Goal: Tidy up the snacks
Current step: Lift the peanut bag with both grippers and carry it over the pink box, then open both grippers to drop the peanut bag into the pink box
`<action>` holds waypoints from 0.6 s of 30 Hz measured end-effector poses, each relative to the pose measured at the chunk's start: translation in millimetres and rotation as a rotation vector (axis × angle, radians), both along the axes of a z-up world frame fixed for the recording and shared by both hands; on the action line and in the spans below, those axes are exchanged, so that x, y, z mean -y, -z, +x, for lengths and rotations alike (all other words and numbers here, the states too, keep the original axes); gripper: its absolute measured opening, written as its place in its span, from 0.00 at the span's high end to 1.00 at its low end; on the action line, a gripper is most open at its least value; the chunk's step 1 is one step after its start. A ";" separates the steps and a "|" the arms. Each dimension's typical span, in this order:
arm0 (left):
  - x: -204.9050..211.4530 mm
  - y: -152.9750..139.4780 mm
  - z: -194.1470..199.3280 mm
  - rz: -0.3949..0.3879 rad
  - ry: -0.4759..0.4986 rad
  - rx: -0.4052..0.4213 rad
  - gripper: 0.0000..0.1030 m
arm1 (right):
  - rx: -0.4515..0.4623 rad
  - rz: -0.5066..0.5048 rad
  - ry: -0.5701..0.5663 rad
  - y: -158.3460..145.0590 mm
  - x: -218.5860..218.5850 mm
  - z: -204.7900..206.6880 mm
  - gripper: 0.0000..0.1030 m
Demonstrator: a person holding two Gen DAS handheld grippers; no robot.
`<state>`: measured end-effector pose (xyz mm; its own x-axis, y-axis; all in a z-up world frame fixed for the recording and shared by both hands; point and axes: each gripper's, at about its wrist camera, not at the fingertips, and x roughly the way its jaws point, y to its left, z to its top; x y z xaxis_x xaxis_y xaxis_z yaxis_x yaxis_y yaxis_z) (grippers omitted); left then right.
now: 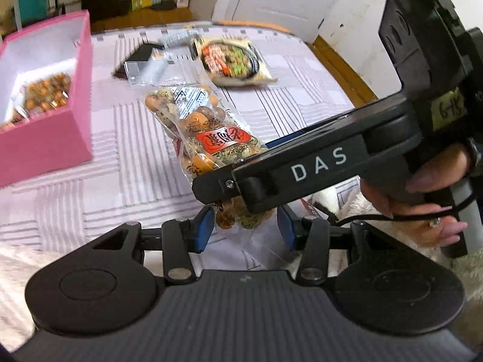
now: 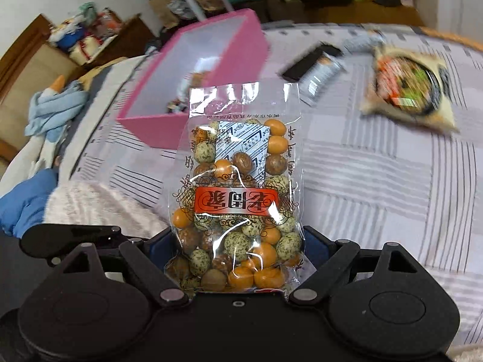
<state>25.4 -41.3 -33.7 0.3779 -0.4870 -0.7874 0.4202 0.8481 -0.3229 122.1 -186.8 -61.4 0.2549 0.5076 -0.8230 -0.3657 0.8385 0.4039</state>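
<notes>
One clear nut bag (right hand-held gripper clamping it), one pink box, two loose packets.

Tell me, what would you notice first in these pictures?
The clear bag of coated nuts, orange, speckled and brown, stands right up front between the right gripper's fingers. Behind it to the left sits a pink box on the striped bedspread, and a noodle packet lies further right.

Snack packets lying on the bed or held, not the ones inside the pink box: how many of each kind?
Clear bag of coated nuts: 1
Beige packet with a bowl picture: 1
Small black-and-silver packet: 1
Total: 3
</notes>
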 end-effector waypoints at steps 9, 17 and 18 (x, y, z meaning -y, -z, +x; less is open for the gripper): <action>-53.7 -43.7 16.0 -0.006 -0.095 0.153 0.56 | 0.128 0.034 -0.127 -47.1 -54.7 40.7 0.12; -104.0 -49.7 74.6 0.014 -0.208 0.198 0.55 | 0.099 0.069 -0.170 -45.7 -111.5 114.0 0.12; -109.7 -47.5 84.5 0.019 -0.223 0.194 0.54 | 0.097 0.068 -0.174 -42.7 -118.0 122.6 0.12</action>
<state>109.9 68.4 13.8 0.6185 -0.3609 -0.6981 0.2756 0.9315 -0.2374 244.7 -68.8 -18.7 0.2344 0.6045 -0.7613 -0.5427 0.7311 0.4135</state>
